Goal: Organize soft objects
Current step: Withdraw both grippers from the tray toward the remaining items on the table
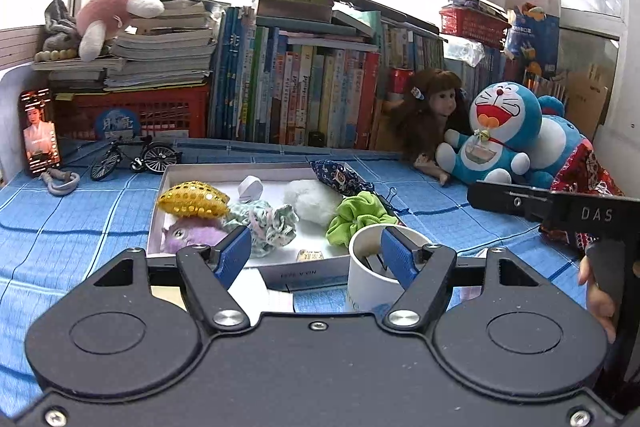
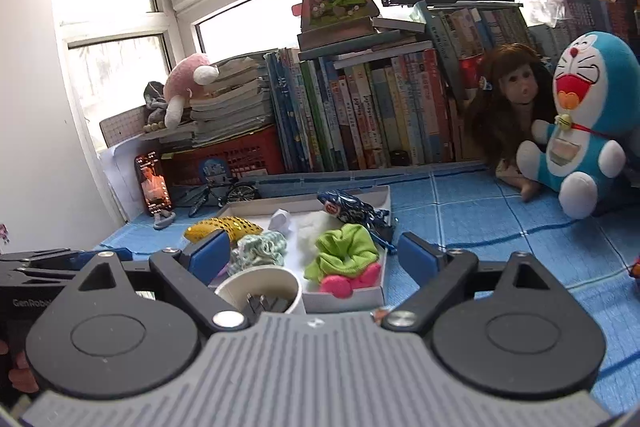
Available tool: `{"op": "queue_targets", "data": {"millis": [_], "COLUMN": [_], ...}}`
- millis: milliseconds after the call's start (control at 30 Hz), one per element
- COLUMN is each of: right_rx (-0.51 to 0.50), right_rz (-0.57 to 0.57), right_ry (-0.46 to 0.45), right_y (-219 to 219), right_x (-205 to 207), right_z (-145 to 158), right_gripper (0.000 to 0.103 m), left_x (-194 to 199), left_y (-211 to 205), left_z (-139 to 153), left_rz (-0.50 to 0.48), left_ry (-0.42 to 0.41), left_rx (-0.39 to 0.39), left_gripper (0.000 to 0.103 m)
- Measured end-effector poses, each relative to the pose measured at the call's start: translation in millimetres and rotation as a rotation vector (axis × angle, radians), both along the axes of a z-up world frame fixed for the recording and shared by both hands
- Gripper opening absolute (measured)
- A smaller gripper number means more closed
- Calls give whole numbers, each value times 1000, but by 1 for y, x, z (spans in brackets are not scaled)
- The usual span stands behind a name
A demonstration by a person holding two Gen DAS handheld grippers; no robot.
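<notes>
Both grippers, left gripper point(image 1: 316, 253) and right gripper point(image 2: 314, 259), are hanging spread and empty. Beyond them a white cup point(image 1: 370, 279) is standing beside a box point(image 1: 168, 183) holding a green scrunchie point(image 1: 360, 217).

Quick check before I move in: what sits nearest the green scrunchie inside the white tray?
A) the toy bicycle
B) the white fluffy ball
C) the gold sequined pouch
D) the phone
B: the white fluffy ball lies right beside the green scrunchie in the white tray, while the gold sequined pouch sits at the tray's far side.
</notes>
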State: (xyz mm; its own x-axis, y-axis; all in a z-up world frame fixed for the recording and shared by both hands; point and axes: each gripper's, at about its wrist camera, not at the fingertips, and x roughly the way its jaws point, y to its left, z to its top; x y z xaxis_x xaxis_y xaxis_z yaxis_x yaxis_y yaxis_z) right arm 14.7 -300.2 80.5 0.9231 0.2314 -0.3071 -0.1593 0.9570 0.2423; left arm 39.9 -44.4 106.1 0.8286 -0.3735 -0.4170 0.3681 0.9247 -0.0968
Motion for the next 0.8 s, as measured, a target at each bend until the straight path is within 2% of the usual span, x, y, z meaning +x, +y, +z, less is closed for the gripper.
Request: {"op": "queue_targets", "data": {"millis": [233, 400, 567, 733, 800], "right_rx": [-25, -33, -47, -50, -43], "right_rz": [-18, -37, -58, -72, -77], "right_ry": [-34, -54, -77, -70, -63], "right_y": [5, 7, 9, 9, 8], "right_x": [-18, -27, -36, -40, -40], "right_z": [-10, -17, -24, -31, -34], "right_gripper": [96, 96, 96, 96, 96], "left_x": [-21, -33, -48, -53, -53], "left_y": [-3, -4, -3, -8, -11], "left_z": [-11, -15, -21, -35, -43], "left_rz": [17, 18, 51, 77, 116], "left_ry": [-34, -42, -69, -77, -84], "left_rx": [11, 10, 16, 45, 61], "left_gripper": [68, 60, 52, 51, 50]}}
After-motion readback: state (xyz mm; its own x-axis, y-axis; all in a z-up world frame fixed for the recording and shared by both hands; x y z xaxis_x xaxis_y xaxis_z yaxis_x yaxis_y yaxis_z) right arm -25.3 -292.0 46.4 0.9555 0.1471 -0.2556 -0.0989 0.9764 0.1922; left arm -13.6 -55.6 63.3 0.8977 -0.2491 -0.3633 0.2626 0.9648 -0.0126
